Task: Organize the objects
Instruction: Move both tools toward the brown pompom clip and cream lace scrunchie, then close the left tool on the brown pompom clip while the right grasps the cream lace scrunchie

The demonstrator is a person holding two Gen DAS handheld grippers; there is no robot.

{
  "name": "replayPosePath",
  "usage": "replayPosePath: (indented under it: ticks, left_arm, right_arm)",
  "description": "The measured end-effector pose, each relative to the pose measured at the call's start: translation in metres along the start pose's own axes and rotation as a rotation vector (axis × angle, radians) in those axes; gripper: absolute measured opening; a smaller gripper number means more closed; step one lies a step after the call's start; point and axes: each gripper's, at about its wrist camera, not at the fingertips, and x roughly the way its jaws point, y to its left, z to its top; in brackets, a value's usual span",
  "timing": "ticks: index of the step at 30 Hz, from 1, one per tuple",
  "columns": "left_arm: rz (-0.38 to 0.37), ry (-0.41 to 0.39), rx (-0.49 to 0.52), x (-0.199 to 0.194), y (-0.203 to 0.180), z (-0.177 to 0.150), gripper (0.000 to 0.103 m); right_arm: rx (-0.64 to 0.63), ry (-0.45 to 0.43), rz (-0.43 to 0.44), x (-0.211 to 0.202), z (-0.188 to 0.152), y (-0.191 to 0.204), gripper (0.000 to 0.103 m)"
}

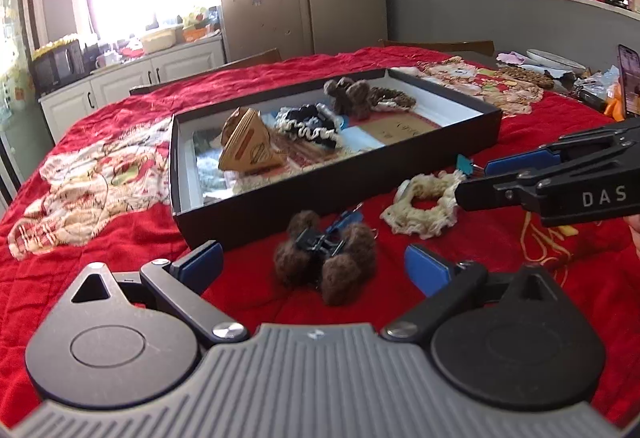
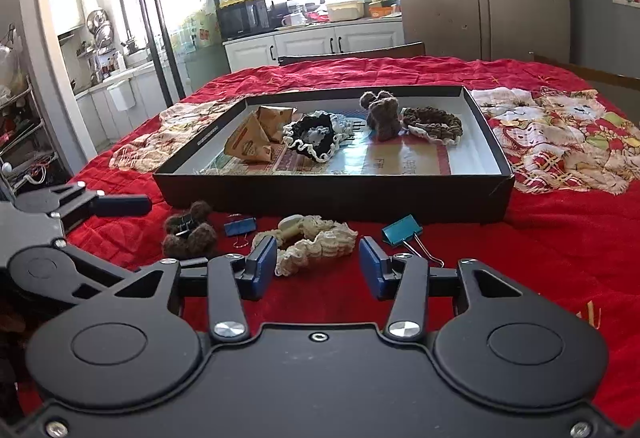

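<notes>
1. the left gripper hangs low over the red cloth, its blue pads spread wide and empty; the brown fuzzy hair claw lies on the cloth in the gap ahead of them, not touched by either pad.
2. the right gripper is also parted with nothing pressed between its pads; the cream scrunchie lies just ahead, its near end between the fingertips, though whether the left pad brushes it is hard to tell.
3. in the left wrist view the right gripper reaches in from the right edge, its tips just over the scrunchie's right side.
4. a dark blue binder clip sits between the hair claw and the scrunchie; a teal binder clip sits just right of the scrunchie, its wire handles toward the right gripper. bare cloth lies open to the right of it.
5. all four loose things lie close to the near wall of the black tray, which leaves only a narrow strip of cloth for working.
6. inside the tray: a tan paper packet at left, a black-and-white scrunchie mid, a second brown fuzzy hair claw and a brown scrunchie toward the far right; the near right floor is bare.
7. beyond the tray, the cloth runs to the table's far edge, with chair backs behind it.
</notes>
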Motion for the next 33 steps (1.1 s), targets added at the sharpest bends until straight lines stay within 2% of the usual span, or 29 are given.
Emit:
replayPosePath:
  ticks: [13,15,21,33]
  left_arm:
    - [-0.036,0.004,-0.028,0.01,0.003,0.0,0.099]
    - [-0.045,0.013,-0.036,0.012,0.005,0.0,0.096]
    - [-0.054,0.02,-0.058,0.015,0.007,0.0,0.094]
    - [-0.071,0.03,-0.066,0.018,0.006,0.002,0.084]
  right_arm:
    - [0.059,0.002,-0.057,0.019,0.004,0.006,0.04]
    - [0.059,0.008,-0.06,0.022,0.003,0.005,0.039]
    - [0.087,0.031,-0.043,0.027,-0.001,0.0,0.038]
    - [0.072,0.031,-0.069,0.03,-0.009,0.001,0.036]
